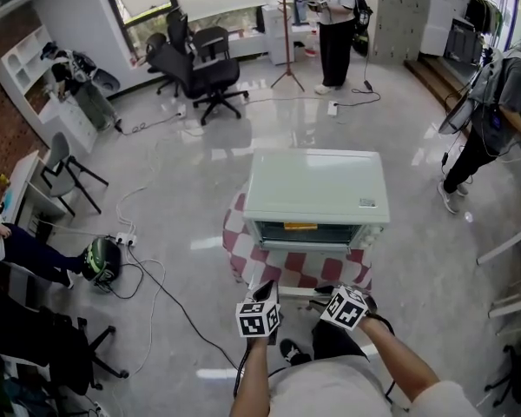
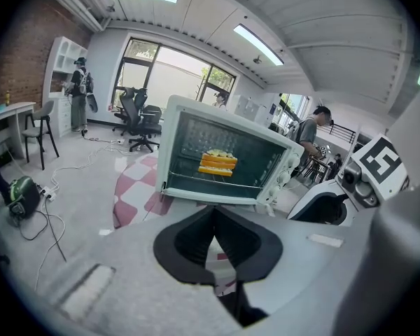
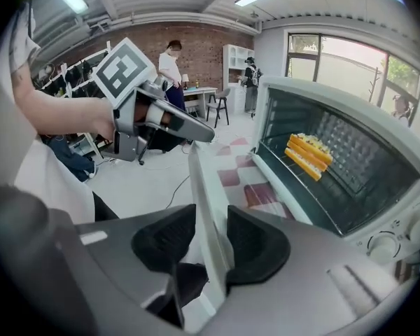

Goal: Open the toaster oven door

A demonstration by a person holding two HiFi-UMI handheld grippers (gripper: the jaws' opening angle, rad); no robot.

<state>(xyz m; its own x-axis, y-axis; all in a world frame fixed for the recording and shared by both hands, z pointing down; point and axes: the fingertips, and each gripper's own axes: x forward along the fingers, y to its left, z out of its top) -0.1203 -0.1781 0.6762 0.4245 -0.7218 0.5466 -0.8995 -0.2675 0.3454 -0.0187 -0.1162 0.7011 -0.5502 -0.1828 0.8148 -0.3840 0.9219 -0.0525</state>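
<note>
Centrally placed: toaster oven (image 1: 317, 194), pale mint-white, standing on a counter draped in a red-and-white checked cloth (image 1: 243, 248).

Door (image 3: 204, 187): swung down and open, its free edge toward the person. The cavity is exposed.

Contents: orange-yellow food (image 3: 309, 156) on the wire rack (image 3: 336, 180) inside the oven.

Right gripper (image 3: 210, 222): jaws stand fairly wide, closed on the edge of the door, which runs up between the two black pads.

Left gripper (image 2: 214, 215): jaws drawn together at the tips, nothing between them. It is held just beside the right gripper, in front of the oven and pointing at it, clear of the door.

Surroundings: glossy grey floor (image 1: 156, 198), black office chairs (image 1: 195, 68) near the windows, cables and a power strip (image 1: 124, 238) on the floor, a standing person (image 1: 334, 24) beyond the oven.
</note>
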